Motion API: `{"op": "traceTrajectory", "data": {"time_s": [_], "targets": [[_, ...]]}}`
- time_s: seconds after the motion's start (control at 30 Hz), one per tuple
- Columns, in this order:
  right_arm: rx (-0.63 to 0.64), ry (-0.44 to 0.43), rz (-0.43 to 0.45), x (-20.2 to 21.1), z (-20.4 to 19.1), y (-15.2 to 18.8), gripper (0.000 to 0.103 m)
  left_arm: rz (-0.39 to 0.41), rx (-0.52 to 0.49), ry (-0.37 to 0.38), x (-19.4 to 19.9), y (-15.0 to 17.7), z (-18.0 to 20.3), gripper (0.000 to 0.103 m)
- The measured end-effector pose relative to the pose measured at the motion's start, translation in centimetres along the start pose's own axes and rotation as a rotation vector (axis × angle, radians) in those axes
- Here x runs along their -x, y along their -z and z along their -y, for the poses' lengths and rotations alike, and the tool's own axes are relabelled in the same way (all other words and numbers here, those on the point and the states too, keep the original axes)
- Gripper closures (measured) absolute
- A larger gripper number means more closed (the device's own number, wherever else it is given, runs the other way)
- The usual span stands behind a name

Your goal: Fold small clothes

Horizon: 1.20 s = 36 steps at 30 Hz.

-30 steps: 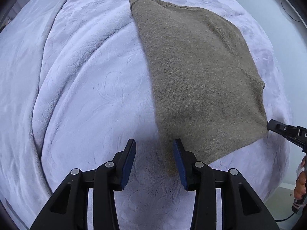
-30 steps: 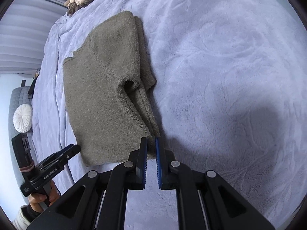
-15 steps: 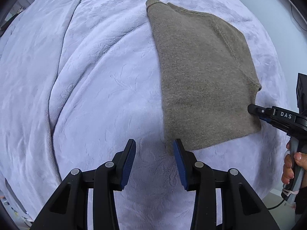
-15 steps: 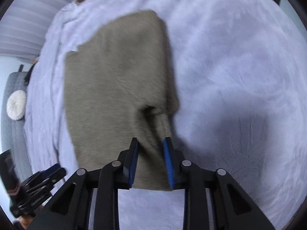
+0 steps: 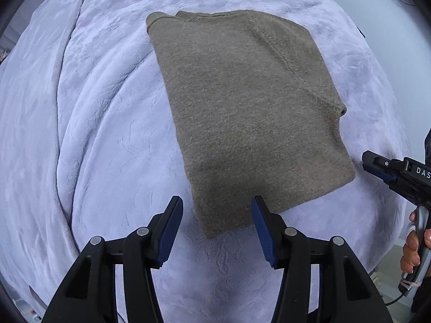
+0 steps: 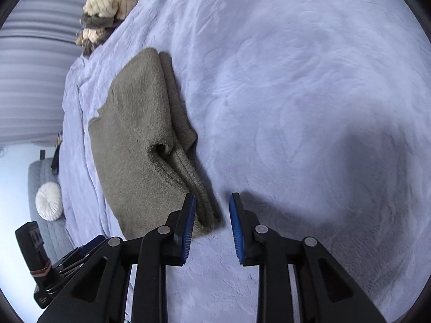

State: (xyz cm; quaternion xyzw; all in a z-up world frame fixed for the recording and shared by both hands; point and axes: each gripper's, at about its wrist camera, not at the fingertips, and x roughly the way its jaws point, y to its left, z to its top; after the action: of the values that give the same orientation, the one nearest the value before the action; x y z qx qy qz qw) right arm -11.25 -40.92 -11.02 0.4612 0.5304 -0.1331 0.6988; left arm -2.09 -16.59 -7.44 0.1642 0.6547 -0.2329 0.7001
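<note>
- A folded olive-brown knitted sweater [image 5: 250,113] lies flat on a pale lilac plush blanket [image 5: 102,123] with an embossed pattern that covers the bed.
- In the left wrist view the sweater forms a rough rectangle, its near corner lying between the fingers of the left gripper [image 5: 216,227].
- The left gripper's jaws stand wide apart, blue pads facing each other, holding nothing; whether they touch the cloth cannot be told.
- In the right wrist view the sweater's [image 6: 140,140] stacked layers show along its right edge, with a tucked sleeve opening near the middle.
- The right gripper [image 6: 211,224] sits at the sweater's near right corner, jaws apart and gripping nothing; the corner lies just inside the left finger.
- From the left wrist view, the right gripper [image 5: 377,165] appears at the right edge, near the sweater's right corner, held by a hand [image 5: 412,245].
- A pile of cream and brown knitted clothes [image 6: 110,2] rests at the far left of the bed.
- A round white tufted cushion [image 6: 48,201] sits on a grey seat at the far left, well apart from the sweater.
</note>
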Motion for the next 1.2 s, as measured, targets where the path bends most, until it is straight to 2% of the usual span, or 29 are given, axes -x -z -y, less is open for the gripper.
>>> {"op": "traceTrajectory", "data": {"time_s": [0.07,0.2,0.3,0.4,0.43,0.47,0.5,0.63,0.7,0.8,0.93,1.07,1.2], "targets": [[-0.010,-0.007,0.008,0.5,0.4,0.2,0.073,0.003,0.000,0.005,0.0,-0.3,0.3,0.049],[-0.004,-0.012,0.008,0.9,0.4,0.5,0.059,0.000,0.025,0.011,-0.2,-0.2,0.2,0.049],[0.006,-0.020,-0.005,0.8,-0.2,0.4,0.056,0.001,0.056,0.010,-0.3,-0.2,-0.4,0.049],[0.031,-0.014,-0.013,0.6,-0.9,0.3,0.044,0.011,0.084,0.016,-0.4,-0.3,-1.0,0.048],[0.038,-0.010,-0.017,0.6,-1.1,0.3,0.043,0.015,0.093,0.018,-0.5,-0.3,-1.1,0.044],[0.045,-0.008,-0.023,0.5,-1.3,0.3,0.043,0.019,0.103,0.019,-0.6,-0.4,-1.3,0.023],[0.053,-0.006,-0.032,0.3,-1.5,0.3,0.043,0.031,0.115,0.016,-0.6,-0.4,-1.5,0.009],[0.084,0.016,-0.063,-0.4,-2.4,-0.1,0.033,0.066,0.141,0.005,-0.6,-0.9,-2.3,0.008],[0.097,0.022,-0.073,-0.7,-2.7,-0.2,0.032,0.069,0.153,-0.001,-1.0,-1.1,-2.7,0.000],[0.124,0.036,-0.078,-1.1,-3.7,-0.6,0.021,0.076,0.169,-0.011,-1.3,-1.4,-3.3,0.000],[0.186,0.044,-0.049,-1.0,-5.2,-1.3,0.019,0.075,0.185,-0.021,-1.8,-1.7,-4.0,0.000],[0.208,0.047,-0.060,-1.4,-6.2,-2.3,0.019,0.058,0.225,-0.009,-2.4,-1.8,-5.1,0.000],[0.235,0.056,-0.067,-1.6,-7.0,-3.0,0.019,0.048,0.261,-0.030,-3.0,-1.6,-6.1,0.000]]}}
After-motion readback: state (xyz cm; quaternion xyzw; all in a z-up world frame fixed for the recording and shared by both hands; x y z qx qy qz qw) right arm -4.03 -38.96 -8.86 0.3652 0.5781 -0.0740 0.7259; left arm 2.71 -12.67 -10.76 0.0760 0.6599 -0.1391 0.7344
